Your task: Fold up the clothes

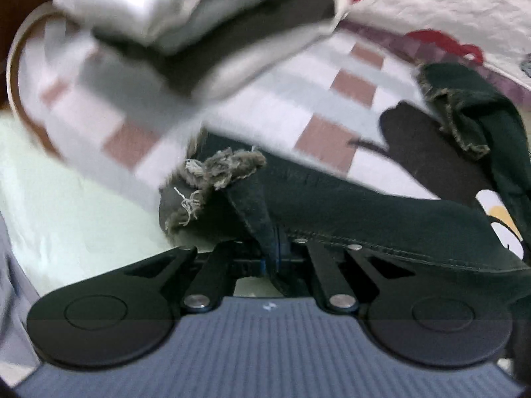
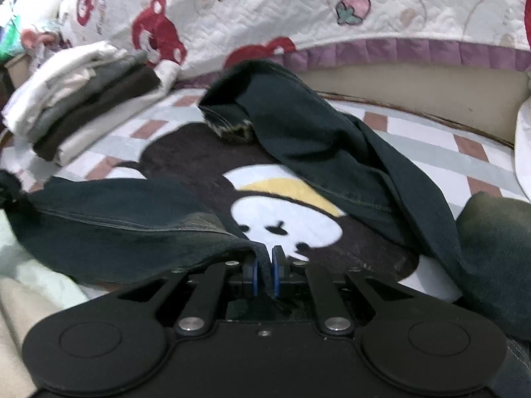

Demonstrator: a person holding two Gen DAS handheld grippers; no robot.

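A pair of dark jeans [image 2: 106,225] lies spread over a checked blanket [image 2: 431,126] with a black cartoon figure [image 2: 285,222] on it. My right gripper [image 2: 265,262] is shut on an edge of the jeans, and the cloth runs between its blue pads [image 2: 277,272]. One leg [image 2: 315,132] lies folded over toward the back right. In the left wrist view my left gripper [image 1: 275,252] is shut on the other leg [image 1: 365,219] near its frayed hem [image 1: 215,172], and the cloth hides its fingertips.
A stack of folded clothes [image 2: 83,106] in white, grey and brown sits at the back left, blurred in the left wrist view [image 1: 199,16]. A white quilt [image 2: 298,6] with red bears and a purple border rises behind. Pale green bedding [image 1: 66,199] lies to the left.
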